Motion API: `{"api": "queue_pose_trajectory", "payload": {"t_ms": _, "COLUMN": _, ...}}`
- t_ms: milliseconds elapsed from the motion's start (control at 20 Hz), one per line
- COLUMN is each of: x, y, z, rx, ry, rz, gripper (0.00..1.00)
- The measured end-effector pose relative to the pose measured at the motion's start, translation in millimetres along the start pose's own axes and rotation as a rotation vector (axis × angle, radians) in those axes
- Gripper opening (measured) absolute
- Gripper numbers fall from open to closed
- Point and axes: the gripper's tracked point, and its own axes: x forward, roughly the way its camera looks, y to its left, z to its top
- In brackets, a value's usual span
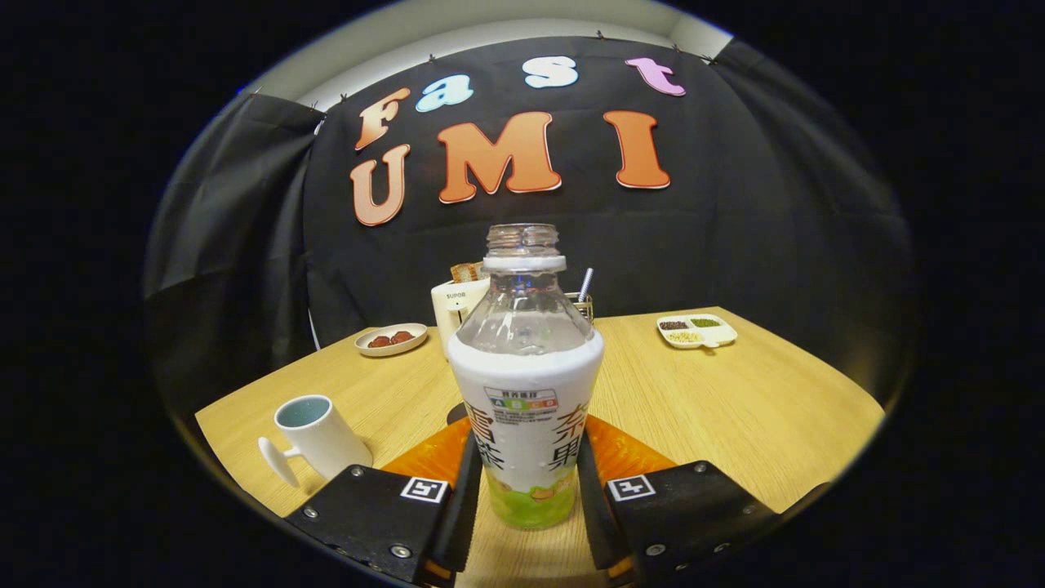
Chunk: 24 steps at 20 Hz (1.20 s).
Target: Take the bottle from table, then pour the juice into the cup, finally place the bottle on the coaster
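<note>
Though jaws flank bottle [526,384], contact unclear

I count one bottle [526,384], without cap, and it stands upright between the two fingers [460,490] of my one gripper [526,498]; the fingers sit close against its sides. There is one white cup [318,437] with one handle, on the table [759,400] beside the fingers. I see one orange coaster [624,453] under and behind the bottle. Far behind there is one small round plate [392,339] with two red pieces, one divided tray [696,331] with three compartments, and one white appliance [457,306] with one slice in its top. One straw-like stick [585,284] rises behind the bottle.
</note>
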Motion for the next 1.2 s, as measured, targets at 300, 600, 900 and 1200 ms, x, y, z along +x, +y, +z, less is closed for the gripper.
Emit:
{"api": "queue_pose_trajectory", "payload": {"t_ms": 300, "x": 0, "y": 17, "z": 21, "rx": -0.166, "ry": -0.040, "rz": -0.004, "gripper": 0.56}}
{"api": "queue_pose_trajectory", "payload": {"t_ms": 600, "x": 3, "y": 39, "z": 23, "rx": -0.402, "ry": -0.060, "rz": -0.025, "gripper": 0.56}}
{"api": "queue_pose_trajectory", "payload": {"t_ms": 900, "x": 19, "y": 49, "z": 22, "rx": -0.587, "ry": -0.045, "rz": -0.067, "gripper": 0.56}}
{"api": "queue_pose_trajectory", "payload": {"t_ms": 1200, "x": 30, "y": 51, "z": 21, "rx": -0.829, "ry": -0.065, "rz": -0.141, "gripper": 0.56}}
